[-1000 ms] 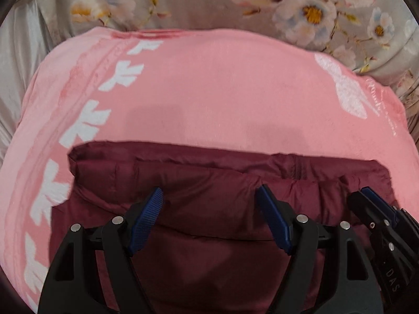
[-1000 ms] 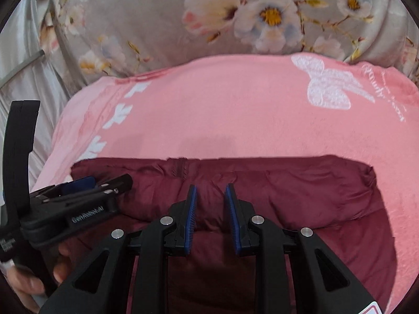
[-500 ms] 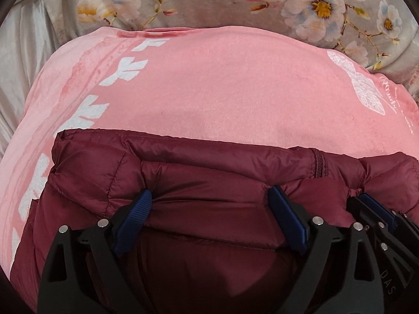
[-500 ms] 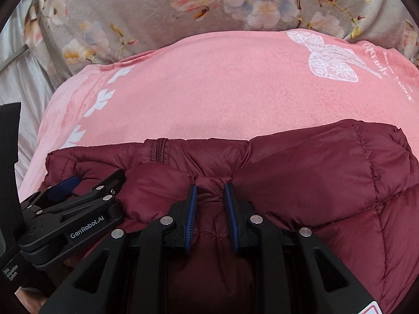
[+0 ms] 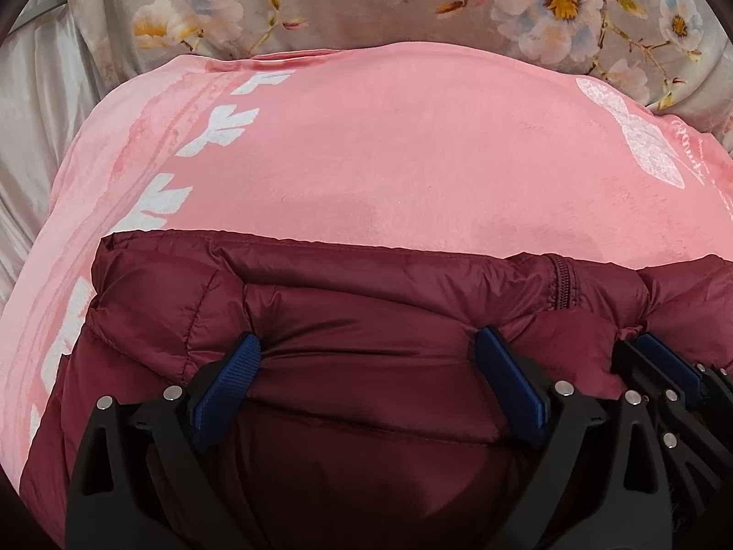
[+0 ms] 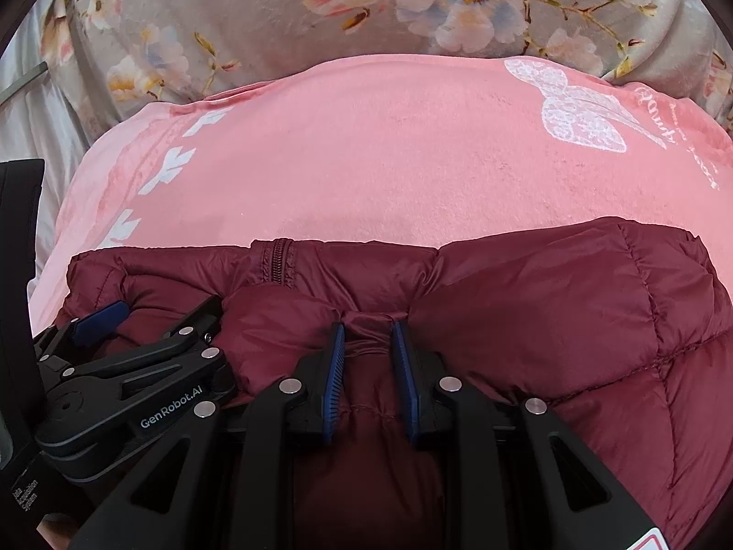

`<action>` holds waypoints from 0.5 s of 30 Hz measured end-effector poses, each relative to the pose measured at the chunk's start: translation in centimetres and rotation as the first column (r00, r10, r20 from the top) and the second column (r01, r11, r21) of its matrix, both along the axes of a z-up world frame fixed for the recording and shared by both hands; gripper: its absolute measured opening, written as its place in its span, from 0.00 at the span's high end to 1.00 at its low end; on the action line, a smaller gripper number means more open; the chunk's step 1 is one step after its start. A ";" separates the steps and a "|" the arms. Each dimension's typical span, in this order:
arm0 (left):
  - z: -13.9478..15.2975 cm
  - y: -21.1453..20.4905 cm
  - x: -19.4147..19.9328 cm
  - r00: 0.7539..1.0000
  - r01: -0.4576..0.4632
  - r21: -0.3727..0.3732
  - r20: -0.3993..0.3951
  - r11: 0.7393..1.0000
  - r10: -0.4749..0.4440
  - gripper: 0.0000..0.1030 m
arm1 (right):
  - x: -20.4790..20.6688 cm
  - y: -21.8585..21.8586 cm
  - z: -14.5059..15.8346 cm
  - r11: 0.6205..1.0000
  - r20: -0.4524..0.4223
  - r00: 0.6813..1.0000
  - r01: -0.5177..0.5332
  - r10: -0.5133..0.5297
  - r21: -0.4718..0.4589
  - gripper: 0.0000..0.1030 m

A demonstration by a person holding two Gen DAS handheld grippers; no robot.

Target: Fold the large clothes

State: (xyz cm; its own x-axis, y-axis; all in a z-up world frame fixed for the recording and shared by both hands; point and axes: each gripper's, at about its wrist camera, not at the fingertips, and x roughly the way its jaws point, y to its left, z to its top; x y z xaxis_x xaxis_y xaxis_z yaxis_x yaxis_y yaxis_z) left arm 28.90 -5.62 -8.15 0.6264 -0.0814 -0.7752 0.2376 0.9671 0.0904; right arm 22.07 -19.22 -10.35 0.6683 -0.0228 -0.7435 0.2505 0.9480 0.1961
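Both grippers tilt down over the near edge of 1 dark maroon quilted puffer jacket (image 5: 412, 302), which lies folded on 1 pink fleece blanket with white leaf prints (image 5: 389, 151), flowered grey bedding (image 6: 284, 13) behind it on the far side. Left gripper (image 5: 366, 366) has its 2 blue pads spread wide and opening, jacket fabric bulging between them but not pinched. Right gripper (image 6: 366, 339) is clenched on a small tuck of the jacket, just right of the zipper (image 6: 277, 259). 2 grippers sit side by side, nearly touching.
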 end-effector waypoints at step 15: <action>-0.2 -0.3 -0.2 1.000 -0.007 0.039 0.013 0.999 0.007 0.08 | 0.3 0.9 -0.1 0.998 -0.013 1.000 0.002 -0.003 -0.066 0.77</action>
State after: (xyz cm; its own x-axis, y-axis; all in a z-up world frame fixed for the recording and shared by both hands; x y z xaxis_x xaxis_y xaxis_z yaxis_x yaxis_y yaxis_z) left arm 28.70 -5.96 -8.32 0.6370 -0.0463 -0.7694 0.2292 0.9644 0.1317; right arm 22.33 -18.28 -10.47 0.6582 -0.0741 -0.7492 0.2551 0.9582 0.1294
